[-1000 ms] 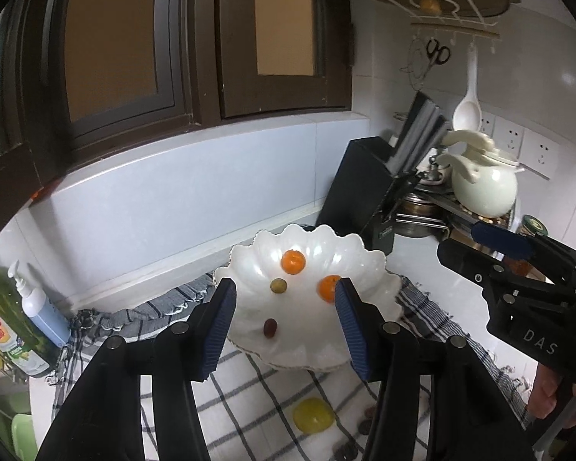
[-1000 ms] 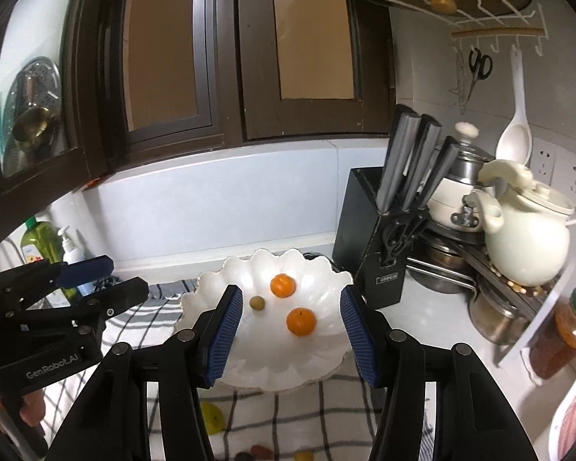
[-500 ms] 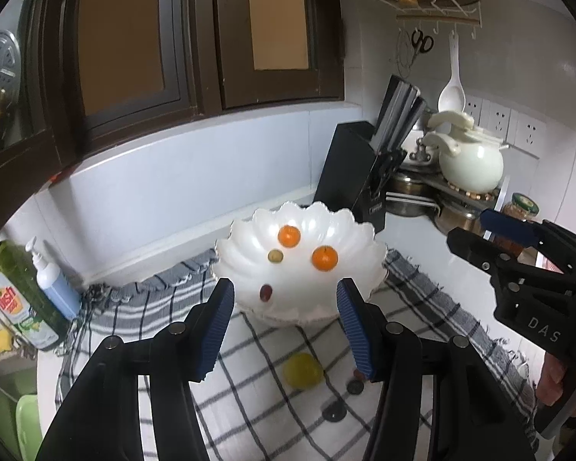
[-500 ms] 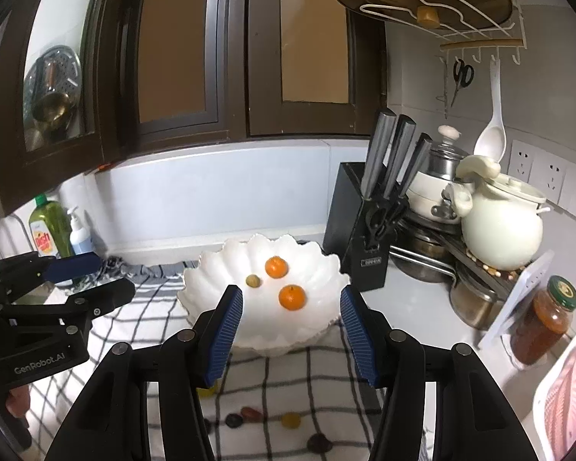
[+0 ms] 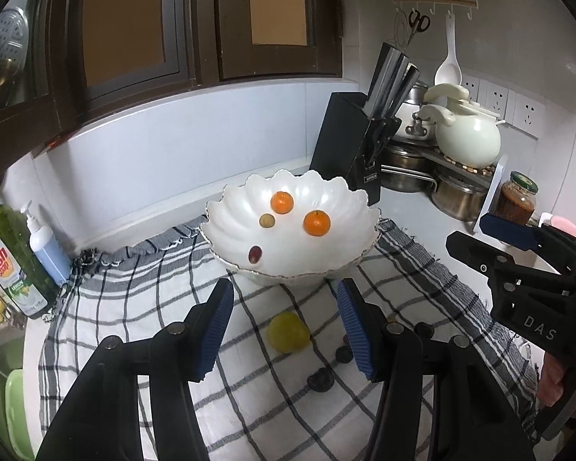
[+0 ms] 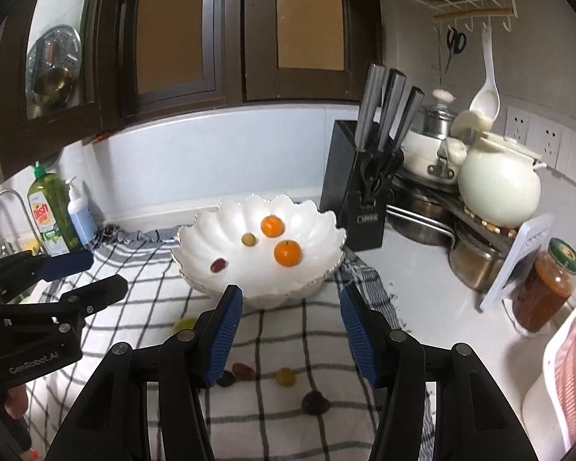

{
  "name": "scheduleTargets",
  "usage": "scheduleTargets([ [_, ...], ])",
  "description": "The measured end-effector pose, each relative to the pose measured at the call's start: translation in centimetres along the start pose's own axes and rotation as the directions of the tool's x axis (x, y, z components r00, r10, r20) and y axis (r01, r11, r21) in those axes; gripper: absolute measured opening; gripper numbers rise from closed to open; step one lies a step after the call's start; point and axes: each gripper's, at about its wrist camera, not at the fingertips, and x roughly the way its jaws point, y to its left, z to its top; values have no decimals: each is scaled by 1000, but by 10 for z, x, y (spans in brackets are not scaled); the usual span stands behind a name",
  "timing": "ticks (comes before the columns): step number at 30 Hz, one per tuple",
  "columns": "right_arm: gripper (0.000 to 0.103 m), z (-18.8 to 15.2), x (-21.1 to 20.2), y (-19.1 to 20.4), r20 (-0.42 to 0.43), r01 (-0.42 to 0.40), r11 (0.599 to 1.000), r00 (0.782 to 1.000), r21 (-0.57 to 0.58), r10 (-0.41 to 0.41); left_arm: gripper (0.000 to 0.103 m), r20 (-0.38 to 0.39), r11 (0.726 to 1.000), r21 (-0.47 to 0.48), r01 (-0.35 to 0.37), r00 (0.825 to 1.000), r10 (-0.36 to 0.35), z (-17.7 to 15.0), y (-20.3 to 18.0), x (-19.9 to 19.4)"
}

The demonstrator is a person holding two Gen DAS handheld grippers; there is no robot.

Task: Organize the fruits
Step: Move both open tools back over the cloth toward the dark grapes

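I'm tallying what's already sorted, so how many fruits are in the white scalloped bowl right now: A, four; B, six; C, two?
A: the white scalloped bowl holds two small oranges, one greenish grape and one red grape; the rest lie on the checked cloth.

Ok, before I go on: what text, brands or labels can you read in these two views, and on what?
"DAS": on the right gripper body.
"GenRobot.AI": on the left gripper body.
"dish soap" and "LEMON", partly legible: green dish soap bottle.
White label on the knife block: reads roughly "OPPEIN", too small to be sure.
Blue pump bottle and sauce jar: no readable text.
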Motion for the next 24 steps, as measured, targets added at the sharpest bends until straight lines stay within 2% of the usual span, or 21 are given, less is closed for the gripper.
scheduleTargets([
  [4,54,-11,-1,0,-1,35,999,999,-12,-35,55,5,1000,6,-27,1000,27,-11,-2,0],
  [8,54,-23,-5,2,7,65,998,998,-26,-65,55,-8,1000,-7,-16,1000,16,-23,-2,0],
  [13,54,-34,-6,1,-11,47,999,999,-11,-47,55,-28,1000,-15,-8,1000,8,-39,-4,0],
  [24,54,-68,10,-3,-106,37,999,994,18,-35,55,-45,999,31,-19,999,20,-60,-17,9],
])
